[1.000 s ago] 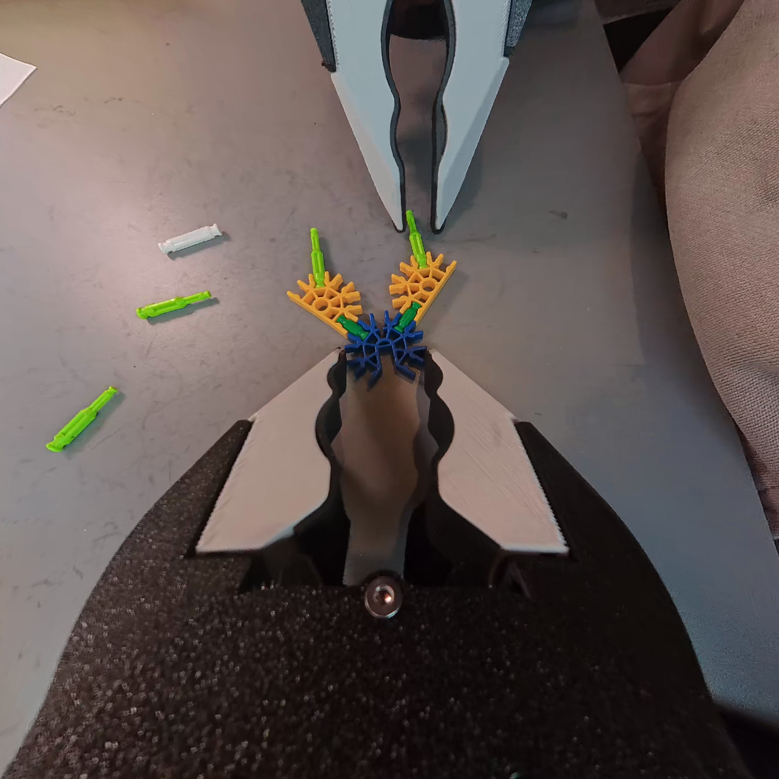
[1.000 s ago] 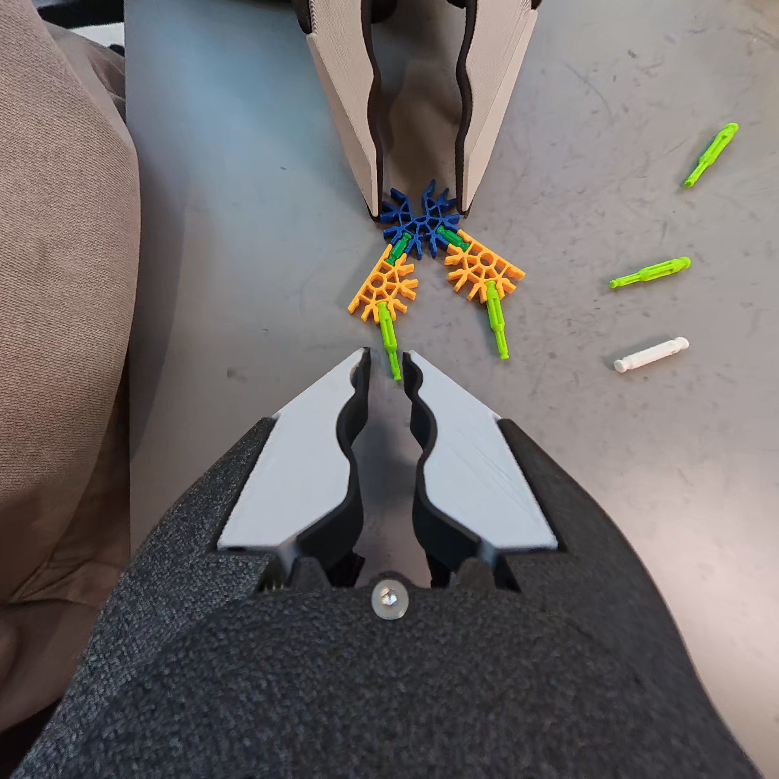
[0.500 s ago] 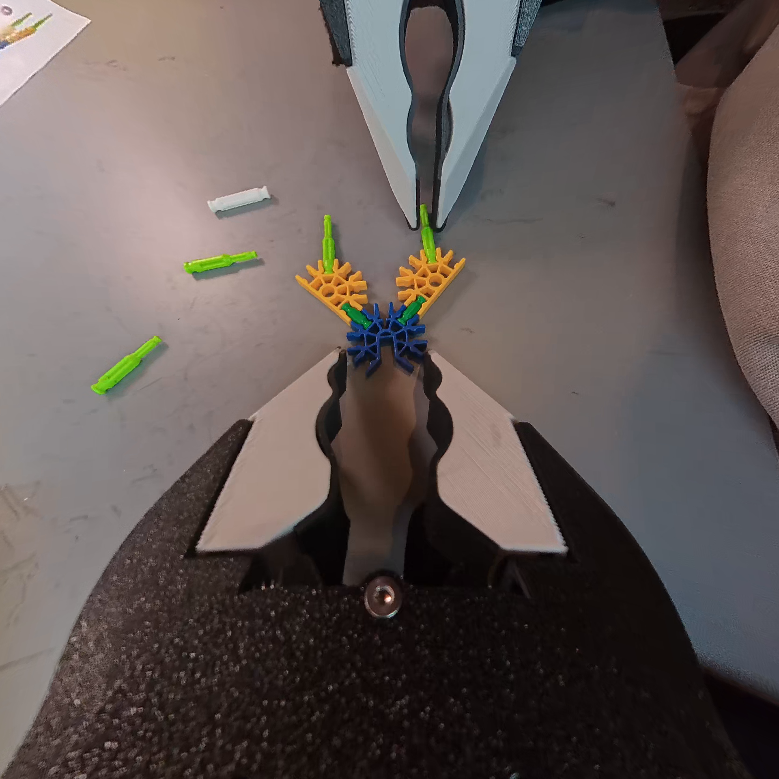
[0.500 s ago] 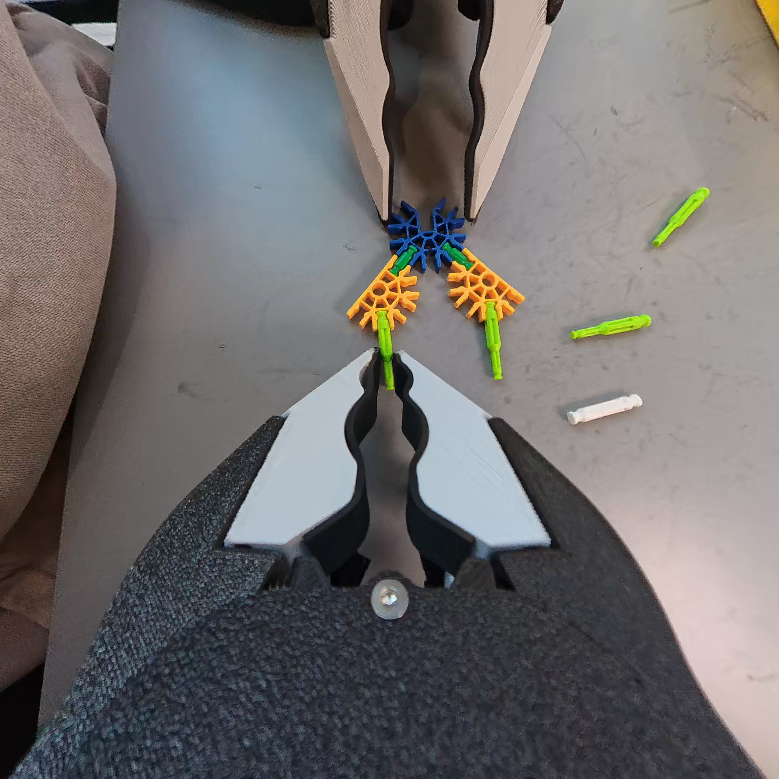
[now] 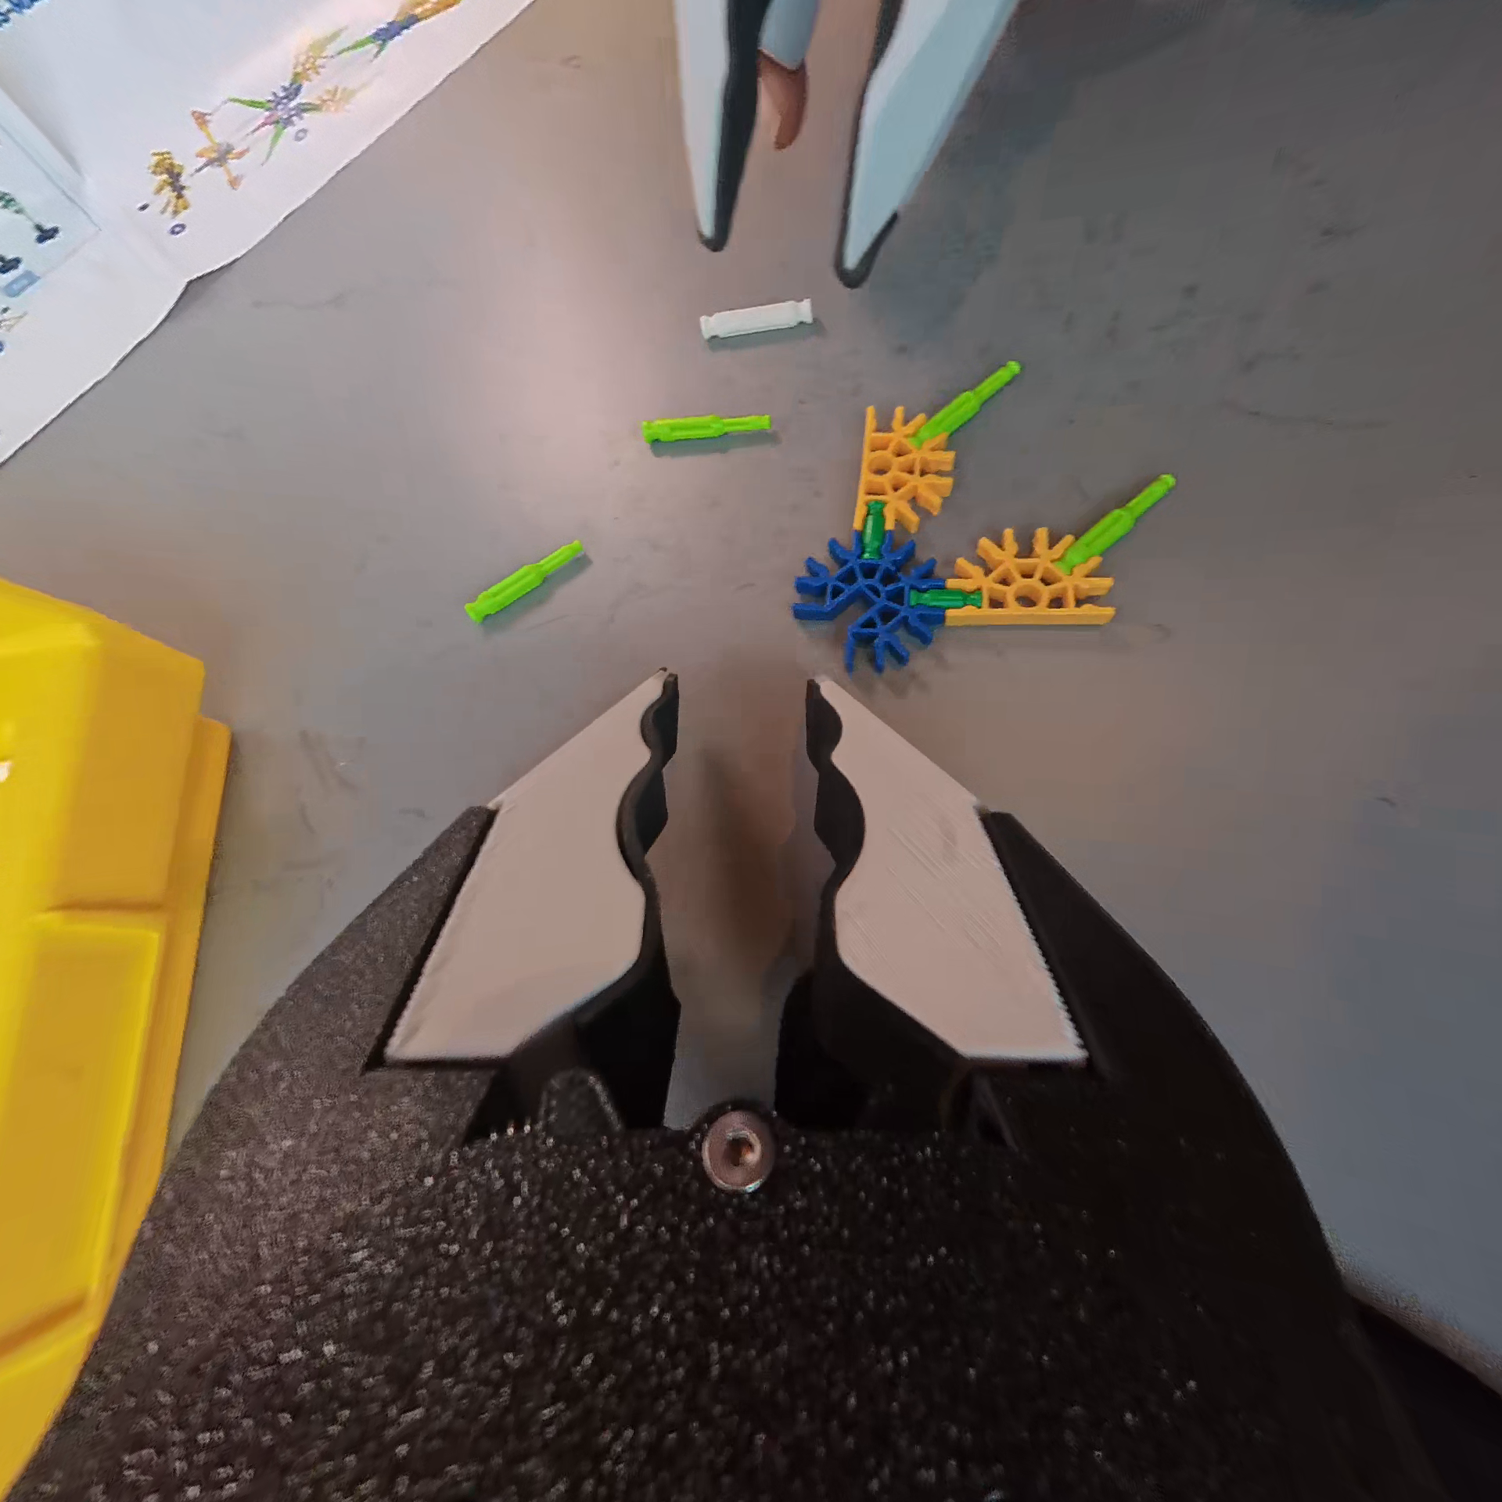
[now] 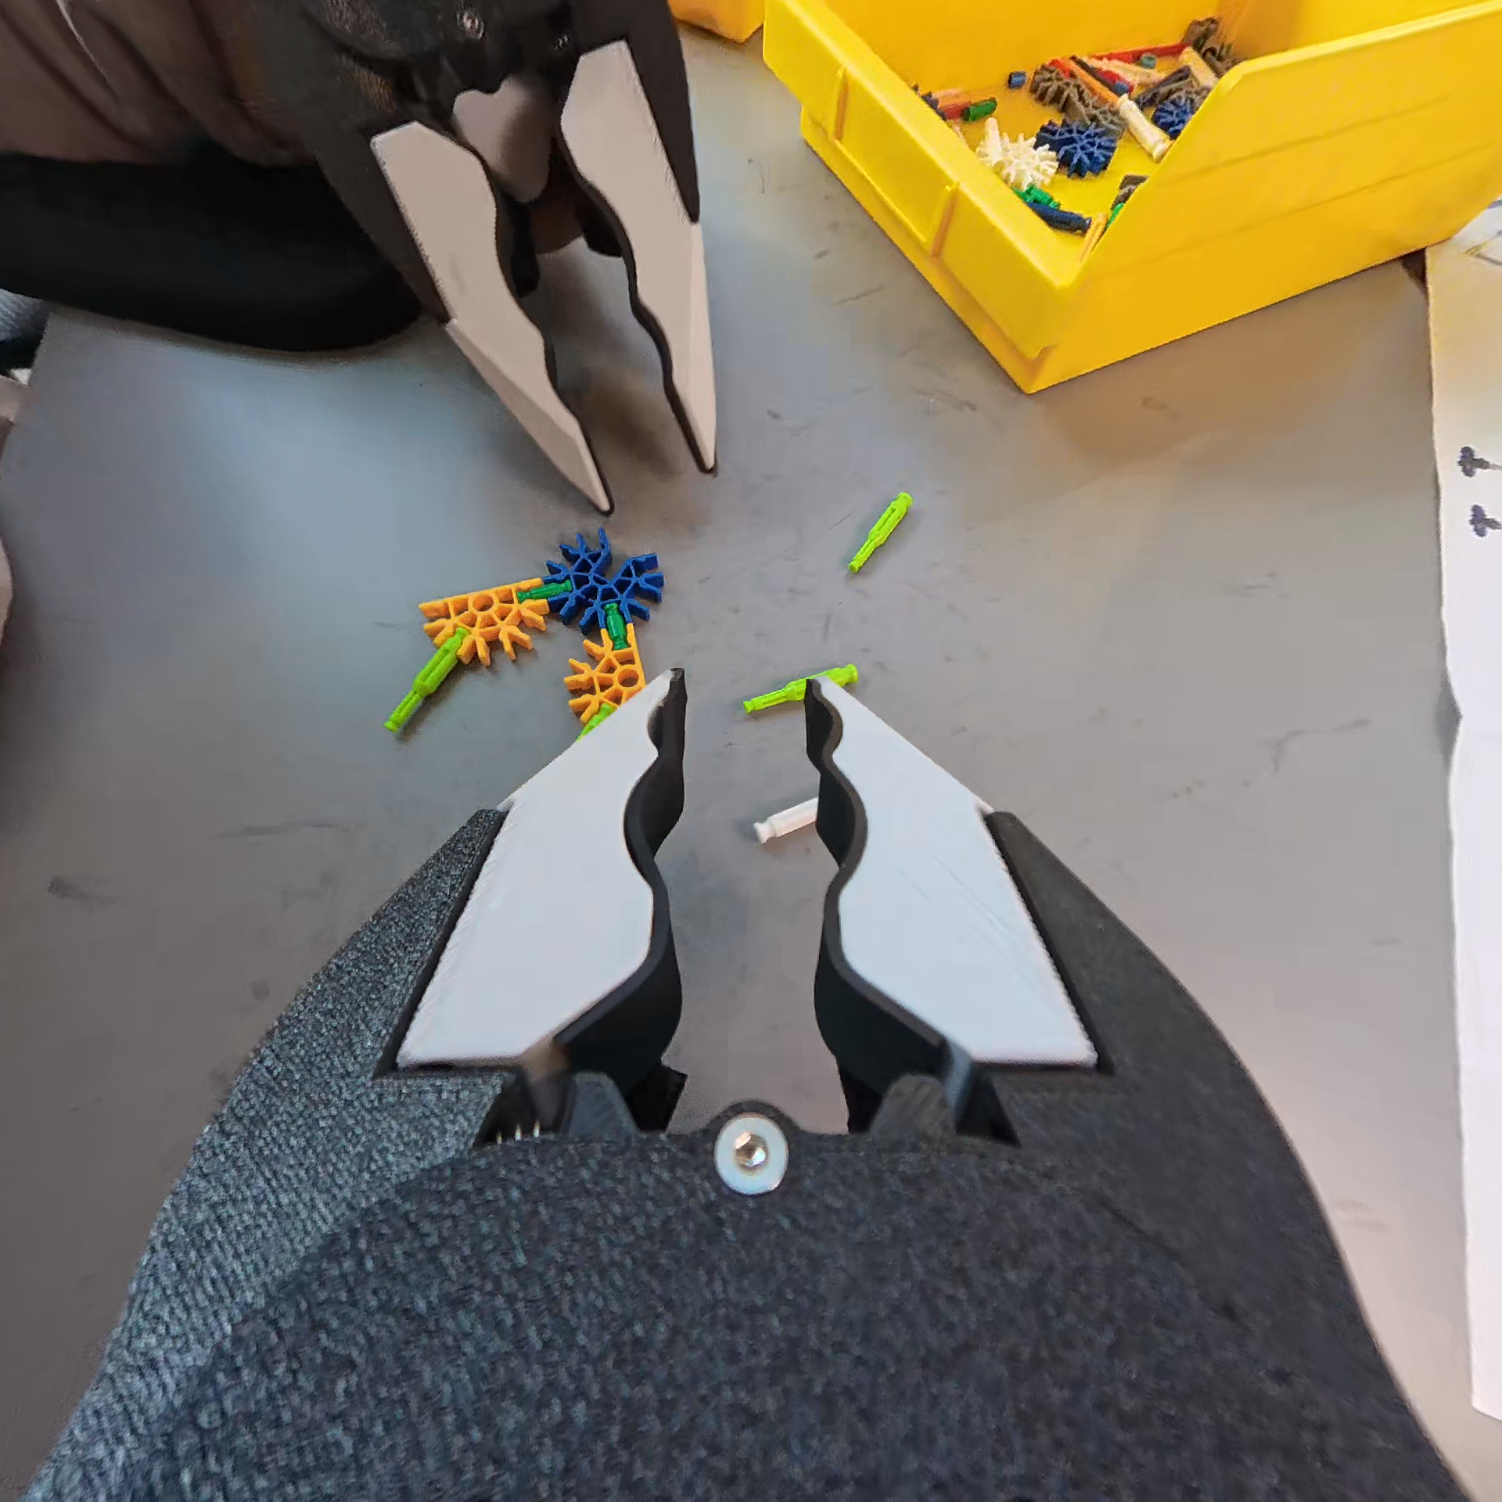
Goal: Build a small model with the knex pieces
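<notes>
in the left wrist view the left claw (image 5: 741, 687) hangs low over the grey table (image 5: 325, 406), its jaws parted with only bare table between them, holding nothing. the toy assembly, a blue snowflake connector (image 5: 870, 597) joined by short green rods to two orange fan connectors (image 5: 898, 475), each with a lime rod sticking out, lies just ahead and to the right of the right fingertip, apart from it. one loose lime rod (image 5: 524, 581) lies ahead to the left, another lime rod (image 5: 705, 427) farther on, and a white rod (image 5: 756, 319) beyond that. the right claw (image 5: 780, 260) points in from the top edge, jaws apart, tips near the white rod. a yellow bin (image 5: 89, 853) stands at the left edge, and a printed instruction sheet (image 5: 162, 122) lies in the far left corner.

in the right wrist view the right claw (image 6: 745, 687) tilts down toward the table, jaws well apart and empty. the white rod (image 6: 784, 821) lies between its fingers, partly hidden by the right one; a lime rod (image 6: 788, 695) lies across the right fingertip's front. the assembly (image 6: 601, 581) sits ahead left, one orange fan partly hidden behind the left fingertip. the left claw (image 6: 660, 492) points down beyond it, open. the yellow bin (image 6: 1057, 227) of mixed pieces stands at the upper right.
</notes>
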Demonstrator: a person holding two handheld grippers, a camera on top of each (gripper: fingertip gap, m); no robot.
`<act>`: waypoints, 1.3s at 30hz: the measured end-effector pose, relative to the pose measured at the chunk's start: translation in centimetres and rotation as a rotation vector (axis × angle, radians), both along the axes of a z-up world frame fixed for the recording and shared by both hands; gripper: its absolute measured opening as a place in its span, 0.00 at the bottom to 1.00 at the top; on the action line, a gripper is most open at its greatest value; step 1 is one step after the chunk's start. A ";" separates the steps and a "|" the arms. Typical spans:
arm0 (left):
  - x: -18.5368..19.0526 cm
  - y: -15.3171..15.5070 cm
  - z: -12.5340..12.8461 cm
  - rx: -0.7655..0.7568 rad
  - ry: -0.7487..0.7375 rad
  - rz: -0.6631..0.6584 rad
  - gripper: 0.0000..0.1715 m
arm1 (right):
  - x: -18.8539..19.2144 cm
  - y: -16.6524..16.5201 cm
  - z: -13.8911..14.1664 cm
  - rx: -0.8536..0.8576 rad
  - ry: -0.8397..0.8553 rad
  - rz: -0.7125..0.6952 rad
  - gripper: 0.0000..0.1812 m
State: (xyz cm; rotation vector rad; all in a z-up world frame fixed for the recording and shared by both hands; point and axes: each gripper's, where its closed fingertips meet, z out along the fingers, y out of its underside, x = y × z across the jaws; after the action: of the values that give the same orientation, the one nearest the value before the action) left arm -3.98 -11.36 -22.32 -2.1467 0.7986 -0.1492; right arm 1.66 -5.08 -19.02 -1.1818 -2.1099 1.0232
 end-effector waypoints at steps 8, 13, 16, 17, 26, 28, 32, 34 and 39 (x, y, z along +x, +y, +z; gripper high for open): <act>0.6 0.2 2.3 -0.006 -0.196 0.051 0.20 | -0.1 1.6 -1.3 0.077 0.009 -0.071 0.15; 3.1 -0.9 1.4 -0.110 -0.234 -0.008 0.34 | 0.4 4.1 -1.7 0.113 -0.033 -0.164 0.28; 3.1 -1.0 -0.3 -0.144 -0.145 -0.015 0.33 | 1.5 4.9 -2.4 0.122 -0.090 -0.172 0.30; 3.1 -1.0 -0.5 -0.144 -0.128 -0.023 0.29 | 1.8 5.0 -2.5 0.118 -0.101 -0.172 0.30; 3.6 -1.5 -0.7 -0.088 -0.103 -0.134 0.09 | 2.1 5.0 -2.5 0.102 -0.100 -0.165 0.23; 3.6 -1.4 -0.7 -0.092 -0.117 -0.148 0.09 | 1.9 4.3 -2.3 0.084 -0.091 -0.144 0.22; 2.4 -0.2 -0.7 -0.074 -0.111 -0.094 0.09 | 2.3 1.9 -1.9 0.016 -0.090 -0.042 0.21; 1.2 0.8 -0.6 -0.043 -0.083 -0.027 0.09 | 2.6 0.8 -1.9 0.012 -0.098 0.007 0.21; -1.0 1.8 0.5 0.013 -0.099 0.100 0.10 | 2.7 -0.5 -2.3 0.026 -0.112 0.049 0.20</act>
State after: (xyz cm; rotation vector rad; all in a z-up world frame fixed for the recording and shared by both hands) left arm -4.99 -9.56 -21.86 -2.1442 0.6321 -0.1954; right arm 4.37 -5.55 -21.37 -1.2063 -2.2419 0.9688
